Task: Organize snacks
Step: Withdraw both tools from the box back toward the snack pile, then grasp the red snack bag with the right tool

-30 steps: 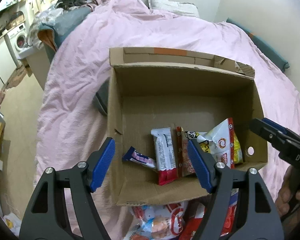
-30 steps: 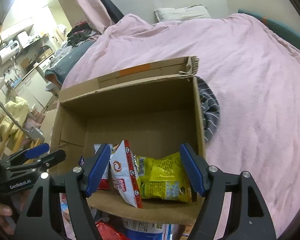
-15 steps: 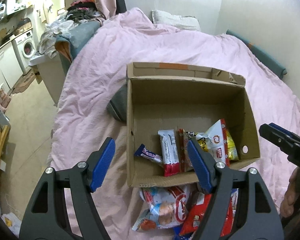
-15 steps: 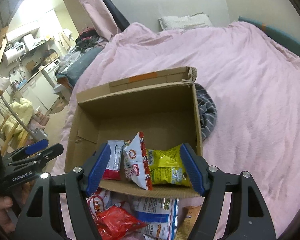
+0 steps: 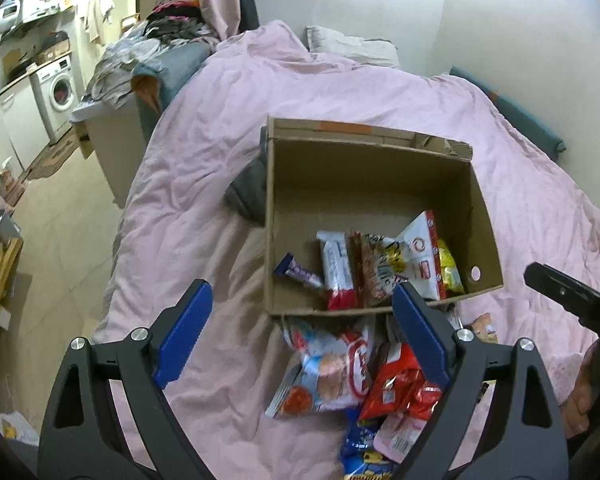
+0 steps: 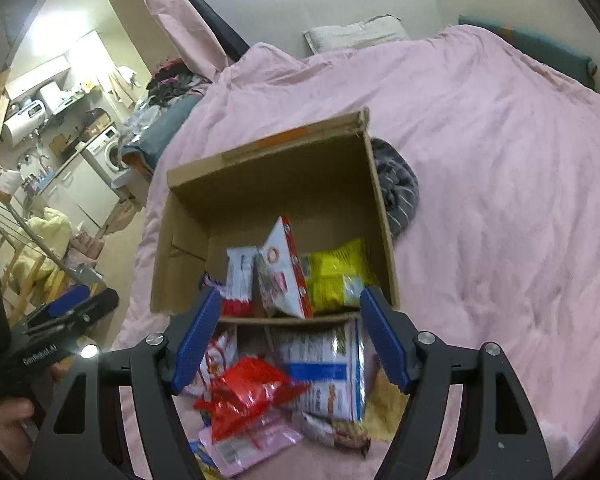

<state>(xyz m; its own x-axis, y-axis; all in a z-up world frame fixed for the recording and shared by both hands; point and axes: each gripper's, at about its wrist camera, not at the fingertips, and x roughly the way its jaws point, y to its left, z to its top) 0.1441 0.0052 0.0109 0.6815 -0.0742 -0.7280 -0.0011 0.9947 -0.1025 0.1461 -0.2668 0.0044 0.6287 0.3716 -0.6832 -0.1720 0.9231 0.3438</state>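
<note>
Your left gripper [image 5: 300, 334] has just been opening, nothing between its spread fingers; right gripper [image 6: 290, 336] gapes empty too. Loose snacks [image 6: 284, 384] are piled on the pink bedcover [image 5: 204, 208] just before the cardboard box [image 5: 380, 168].

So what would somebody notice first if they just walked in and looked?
Probably the open cardboard box in the middle of the pink bedspread, with snack packets lined up along its near wall. Next, the bright heap of loose snacks on the bedspread just in front of the box.
</note>
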